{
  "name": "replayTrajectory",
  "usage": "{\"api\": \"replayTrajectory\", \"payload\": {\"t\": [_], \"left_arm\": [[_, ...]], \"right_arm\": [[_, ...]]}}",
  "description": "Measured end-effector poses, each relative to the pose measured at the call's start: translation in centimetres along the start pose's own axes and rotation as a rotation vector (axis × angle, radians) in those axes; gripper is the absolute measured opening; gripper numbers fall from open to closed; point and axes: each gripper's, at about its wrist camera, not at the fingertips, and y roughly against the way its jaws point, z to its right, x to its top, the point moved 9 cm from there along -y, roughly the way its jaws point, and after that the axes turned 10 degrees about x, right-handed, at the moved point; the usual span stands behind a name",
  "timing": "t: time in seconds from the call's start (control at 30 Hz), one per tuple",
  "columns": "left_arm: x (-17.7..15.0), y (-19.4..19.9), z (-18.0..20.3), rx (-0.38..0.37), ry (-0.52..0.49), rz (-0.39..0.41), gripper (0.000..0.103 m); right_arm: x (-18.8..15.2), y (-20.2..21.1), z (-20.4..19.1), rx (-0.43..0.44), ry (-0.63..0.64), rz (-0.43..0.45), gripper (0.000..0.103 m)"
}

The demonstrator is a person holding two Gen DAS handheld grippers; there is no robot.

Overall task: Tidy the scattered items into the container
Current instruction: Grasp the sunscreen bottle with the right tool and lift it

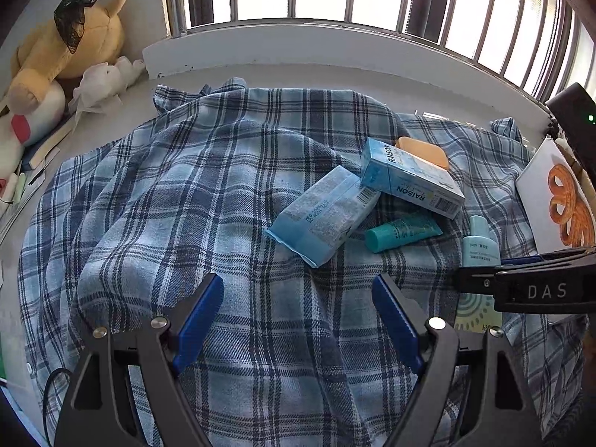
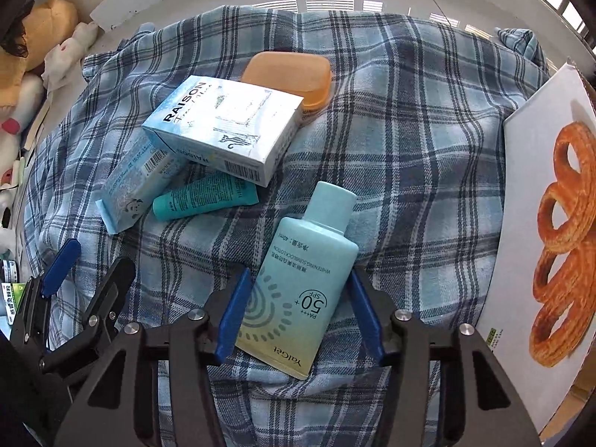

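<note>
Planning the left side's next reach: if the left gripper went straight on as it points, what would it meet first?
Probably the plaid cloth: the left gripper stands open over bare fabric, nothing between its fingers. The tissue pack lies farther off.

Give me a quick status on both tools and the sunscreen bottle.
Left tool open over bare plaid cloth. Right tool astride sunscreen bottle, pads at its sides, grip unconfirmed. Nothing blocking; teal tube lies clear.
</note>
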Motion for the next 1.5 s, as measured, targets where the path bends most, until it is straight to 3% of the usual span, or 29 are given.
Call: {"api": "replayTrajectory", "payload": {"t": [0.17, 0.4, 0.57, 0.9, 1.0, 1.07, 1.13, 1.5], "left_arm": [[-0.1, 0.0, 0.1, 0.003, -0.004, 0.002, 0.084], [1.9, -1.0, 0.6, -0.015, -0.014, -0.056, 0.084], [2.0, -2.4, 0.7, 0.015, -0.019, -0.087, 0.084], [1.3, -1.4, 1.4, 0.032, -0.05, -0.036, 0.083], [1.1, -1.0, 1.0, 0.015, -0.038, -0.031, 0.083], [1.1, -0.8, 0.7, 0.02, -0.043, -0.021, 0.083], [1.0, -0.6, 0.6, 0.019, -0.045, -0.018, 0.083], [0.8, -0.4, 0.6, -0.009, -0.036, -0.024, 0.083]], "right_arm": [[-0.6, 1.0, 0.6, 0.044, -0.023, 0.028, 0.044], [-1.2, 1.2, 0.6, 0.043, 0.009, 0.016, 0.044], [-0.9, 0.6, 1.0, 0.08, 0.002, 0.016, 0.045], [-0.6, 0.0, -0.4, -0.035, 0.095, 0.032, 0.047], [-0.5, 0.7, 0.1, 0.033, 0.034, 0.066, 0.041], [-0.5, 1.5, 0.2, 0.059, 0.025, 0.092, 0.027], [-0.5, 2.6, 0.0, 0.087, 0.028, 0.108, 0.021], [-1.0, 2.2, -1.5, 0.053, 0.087, 0.079, 0.021]]}}
